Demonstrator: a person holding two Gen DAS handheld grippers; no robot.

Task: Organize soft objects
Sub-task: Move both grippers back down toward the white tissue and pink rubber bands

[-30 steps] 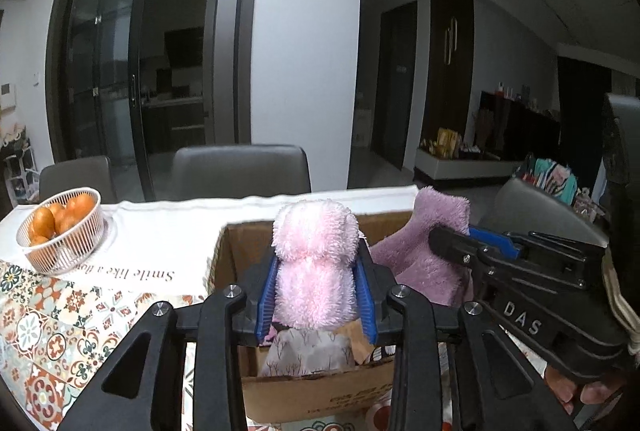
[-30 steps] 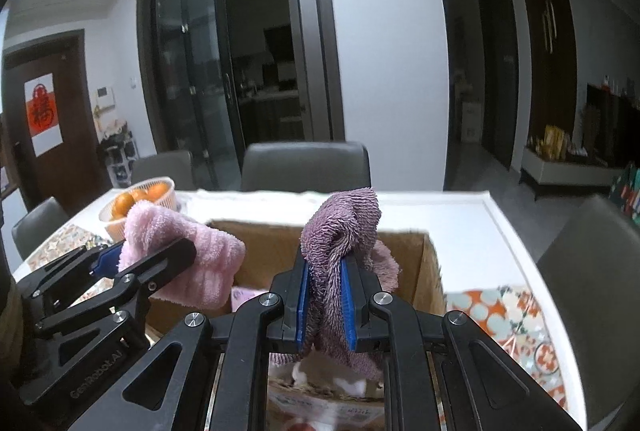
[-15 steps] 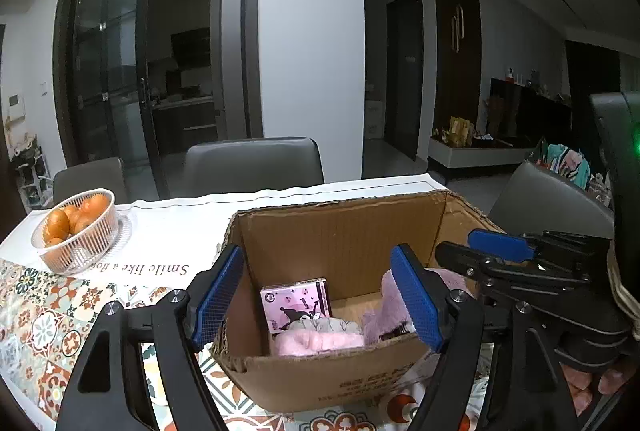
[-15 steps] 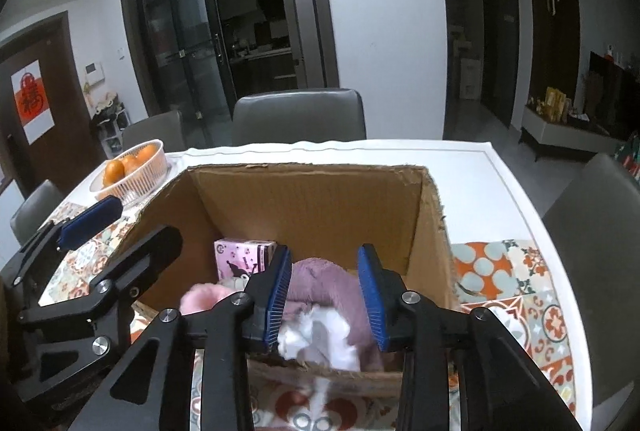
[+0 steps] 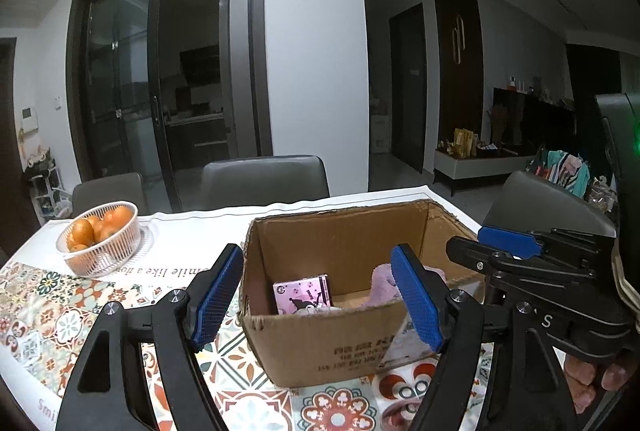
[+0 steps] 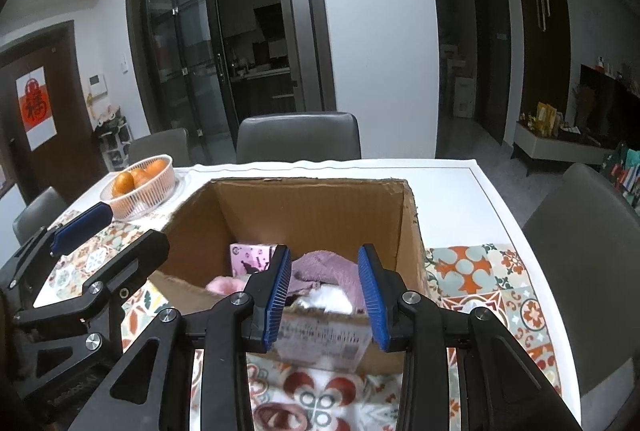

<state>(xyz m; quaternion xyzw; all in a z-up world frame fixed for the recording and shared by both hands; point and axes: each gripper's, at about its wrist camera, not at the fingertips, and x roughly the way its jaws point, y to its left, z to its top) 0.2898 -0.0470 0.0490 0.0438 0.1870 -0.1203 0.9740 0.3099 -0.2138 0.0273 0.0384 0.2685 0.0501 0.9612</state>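
An open cardboard box stands on the table. Inside lie a purple fluffy cloth, a pink fluffy cloth, something white and fluffy and a pink printed carton. My left gripper is open and empty, its jaws wide apart before the box's near wall. My right gripper is open and empty, above the box's near edge. The right gripper also shows at the right of the left wrist view; the left one shows at the left of the right wrist view.
A white basket of oranges stands at the far left of the table. A patterned tablecloth covers the table's near part. Grey chairs stand behind the table, another at its right side.
A second ago each gripper was shut on a fluffy cloth above the box. Both opened and let go; the cloths now lie in the box, and both grippers have drawn back.
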